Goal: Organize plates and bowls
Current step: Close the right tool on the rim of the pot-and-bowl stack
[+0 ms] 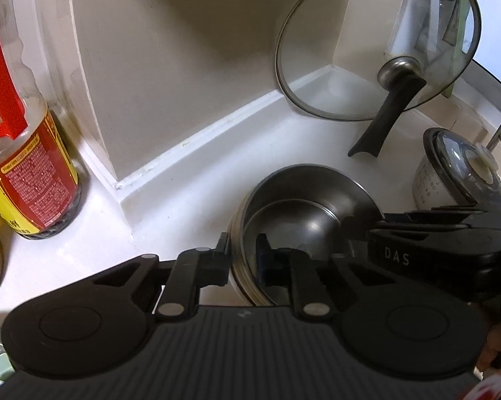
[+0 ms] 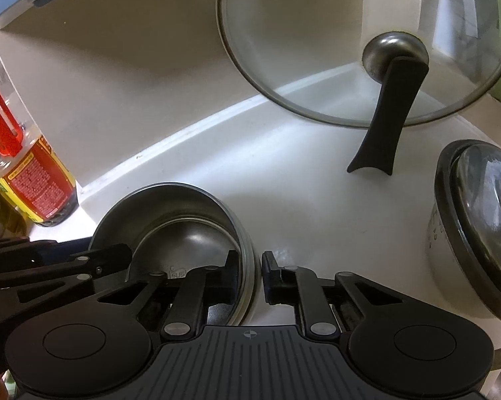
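Near the white bench's (image 2: pixel 283 173) back corner: nested round steel bowls (image 1: pixel 303 213), rim pinched between left gripper (image 1: pixel 243 260) and right gripper (image 2: pixel 250 273); stacking done, relocation apparently remaining.

My right gripper (image 2: pixel 250 275) has its jaws clamped on the near right rim of the stacked steel bowls (image 2: pixel 183 226) on the white desk (image 2: pixel 300 200). The left gripper (image 2: pixel 110 256) reaches in at their left rim. Behind, a glass lid (image 2: pixel 317 50) leans against the wall; an oil bottle (image 2: pixel 33 180) stands left, a lidded pot (image 2: pixel 477 230) right.
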The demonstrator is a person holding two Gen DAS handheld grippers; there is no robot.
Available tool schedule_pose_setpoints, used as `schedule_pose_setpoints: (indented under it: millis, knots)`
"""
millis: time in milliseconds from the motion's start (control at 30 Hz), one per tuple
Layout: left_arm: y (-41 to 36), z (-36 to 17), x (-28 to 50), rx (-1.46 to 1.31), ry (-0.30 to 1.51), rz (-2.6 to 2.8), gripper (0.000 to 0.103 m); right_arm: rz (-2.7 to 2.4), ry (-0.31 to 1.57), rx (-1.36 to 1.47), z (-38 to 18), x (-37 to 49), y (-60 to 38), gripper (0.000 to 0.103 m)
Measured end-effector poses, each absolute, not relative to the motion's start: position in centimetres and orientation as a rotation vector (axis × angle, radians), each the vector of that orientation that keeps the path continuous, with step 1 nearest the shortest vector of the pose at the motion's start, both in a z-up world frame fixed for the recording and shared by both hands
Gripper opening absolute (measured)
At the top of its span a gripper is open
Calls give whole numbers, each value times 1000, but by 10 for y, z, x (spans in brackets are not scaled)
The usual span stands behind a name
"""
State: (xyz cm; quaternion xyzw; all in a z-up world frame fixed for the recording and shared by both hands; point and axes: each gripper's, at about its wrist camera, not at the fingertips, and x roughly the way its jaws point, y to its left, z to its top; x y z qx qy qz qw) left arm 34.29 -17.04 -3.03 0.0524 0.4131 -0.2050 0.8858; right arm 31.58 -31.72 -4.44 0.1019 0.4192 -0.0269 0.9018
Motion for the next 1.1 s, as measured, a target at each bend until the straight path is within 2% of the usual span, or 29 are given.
schedule_pose_setpoints:
  millis: [367, 1100]
  knots:
    - [-155, -30, 326, 93, 862, -412, 12, -20, 879, 189, -44, 308, -306, 14]
    - [-78, -30, 273, 18, 867, -292, 12, 118, 892, 137, -44, 278, -238, 14]
